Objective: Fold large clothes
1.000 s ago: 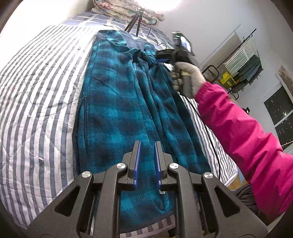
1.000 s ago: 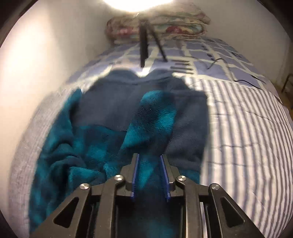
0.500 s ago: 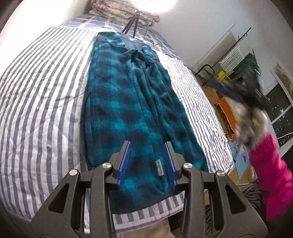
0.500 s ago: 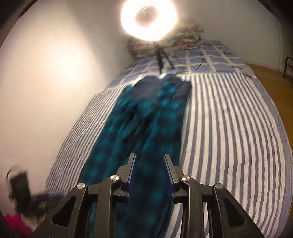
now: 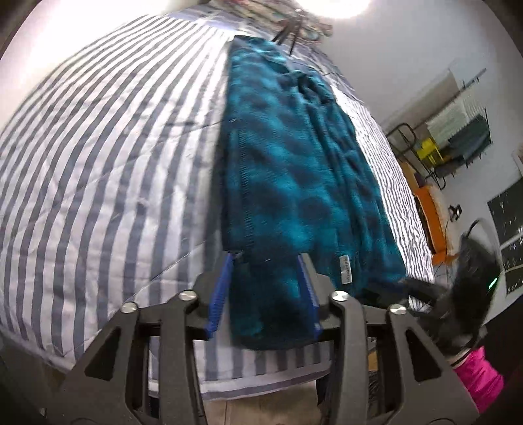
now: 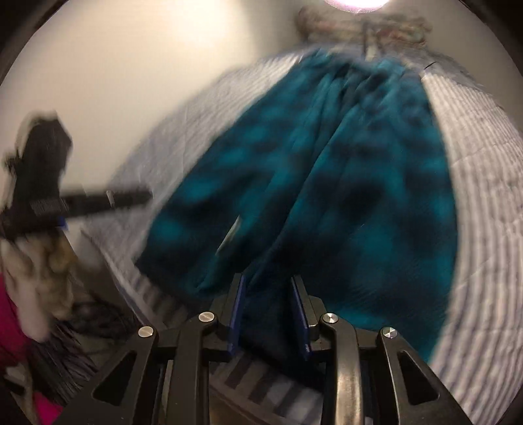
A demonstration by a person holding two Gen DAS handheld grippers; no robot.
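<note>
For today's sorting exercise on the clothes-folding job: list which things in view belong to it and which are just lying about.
Belongs to the job:
- teal plaid garment
- striped bed cover it lies on
- left hand-held gripper
- right hand-held gripper

Just lying about:
- folded floral bedding
- clothes rack
- tripod legs

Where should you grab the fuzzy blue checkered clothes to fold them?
Probably at the near hem of the blue checkered garment, one corner in each gripper, coming from the foot of the striped bed. It lies long and narrow, pointing away, so its near end is the closest edge. The left gripper already stands open over the left corner; the right gripper hangs by the other.
</note>
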